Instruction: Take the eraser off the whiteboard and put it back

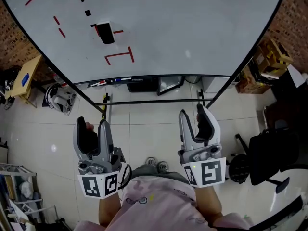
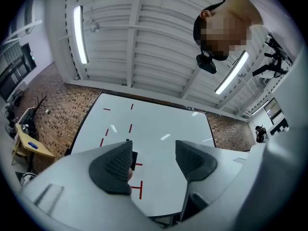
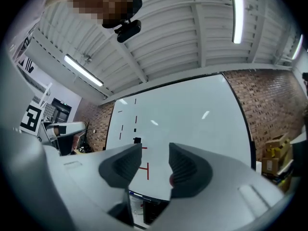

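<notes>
A black eraser [image 1: 105, 33] sticks to the whiteboard [image 1: 192, 28] left of centre, among red marker strokes [image 1: 120, 57]. In the left gripper view the eraser [image 2: 133, 159] peeks out beside the left jaw pad; in the right gripper view the eraser [image 3: 137, 140] is a small dark block on the board. Both grippers hang low in front of the person, well short of the board. My left gripper [image 1: 94, 131] is open and empty. My right gripper [image 1: 195, 121] is open too, nothing between its fingers.
A marker tray [image 1: 120, 81] with pens runs along the board's lower edge, over the stand's black bar [image 1: 154, 101]. A wooden table [image 1: 24, 76] stands at the left, cardboard boxes [image 1: 269, 57] and a black office chair [image 1: 272, 153] at the right. The floor is tiled.
</notes>
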`<action>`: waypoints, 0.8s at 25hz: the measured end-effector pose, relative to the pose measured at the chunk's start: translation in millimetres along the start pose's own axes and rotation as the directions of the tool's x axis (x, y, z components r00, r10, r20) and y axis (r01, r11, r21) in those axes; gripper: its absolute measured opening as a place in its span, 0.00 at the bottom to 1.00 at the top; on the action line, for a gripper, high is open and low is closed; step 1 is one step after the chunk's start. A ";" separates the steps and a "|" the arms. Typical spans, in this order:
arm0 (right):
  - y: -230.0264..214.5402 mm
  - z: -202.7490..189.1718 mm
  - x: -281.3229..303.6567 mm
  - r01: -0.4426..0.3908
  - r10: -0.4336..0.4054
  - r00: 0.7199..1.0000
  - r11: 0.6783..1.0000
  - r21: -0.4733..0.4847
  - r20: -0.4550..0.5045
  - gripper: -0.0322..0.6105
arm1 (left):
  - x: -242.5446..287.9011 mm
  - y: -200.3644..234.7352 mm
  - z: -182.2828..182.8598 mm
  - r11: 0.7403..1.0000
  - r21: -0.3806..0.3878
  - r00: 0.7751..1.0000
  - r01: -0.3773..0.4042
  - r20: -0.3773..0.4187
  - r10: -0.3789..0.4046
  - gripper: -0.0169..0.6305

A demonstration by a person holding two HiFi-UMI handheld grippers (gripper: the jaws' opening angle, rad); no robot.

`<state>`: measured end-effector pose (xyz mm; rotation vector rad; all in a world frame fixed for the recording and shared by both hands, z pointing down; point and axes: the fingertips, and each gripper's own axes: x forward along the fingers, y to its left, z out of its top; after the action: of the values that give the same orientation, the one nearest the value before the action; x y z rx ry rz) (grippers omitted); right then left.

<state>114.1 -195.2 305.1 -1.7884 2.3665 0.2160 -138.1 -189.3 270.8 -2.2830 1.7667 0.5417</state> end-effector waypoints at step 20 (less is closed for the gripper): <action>90.1 15.8 -117.2 0.015 -0.016 0.998 1.000 -0.014 -0.060 0.31 | -133.9 15.5 54.2 0.998 -0.048 0.999 0.034 -0.016 -0.035 0.47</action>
<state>59.6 -57.4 316.8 -1.8443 2.3966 0.1792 -190.7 -54.0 276.7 -2.3520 1.7367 0.5662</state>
